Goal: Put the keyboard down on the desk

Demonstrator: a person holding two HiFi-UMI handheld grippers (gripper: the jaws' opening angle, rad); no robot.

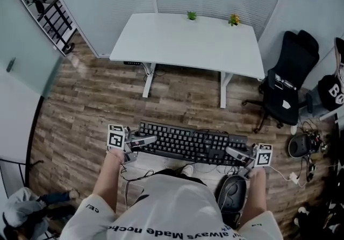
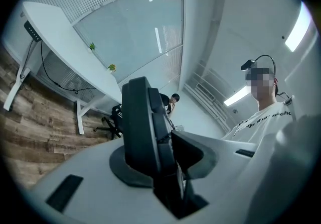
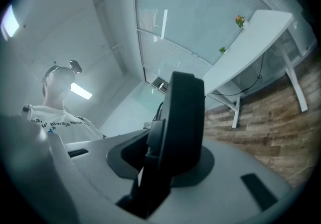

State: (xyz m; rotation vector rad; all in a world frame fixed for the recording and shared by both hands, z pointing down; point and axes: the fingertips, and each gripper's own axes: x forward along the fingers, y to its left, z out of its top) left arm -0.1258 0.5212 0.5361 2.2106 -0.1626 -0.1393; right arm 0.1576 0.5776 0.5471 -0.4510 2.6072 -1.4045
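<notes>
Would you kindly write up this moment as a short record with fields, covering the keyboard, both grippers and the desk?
desk: white, two small plants at its far edge
keyboard: black, held in the air over the wood floor, short of the desk
left gripper: shut on the keyboard's left end
right gripper: shut on the keyboard's right end
task state: keyboard not yet put down

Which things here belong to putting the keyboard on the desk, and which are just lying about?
In the job: keyboard, white desk, left gripper and right gripper, jaws clamped on the keyboard's ends.
Lying about: two small plants, black office chair.
</notes>
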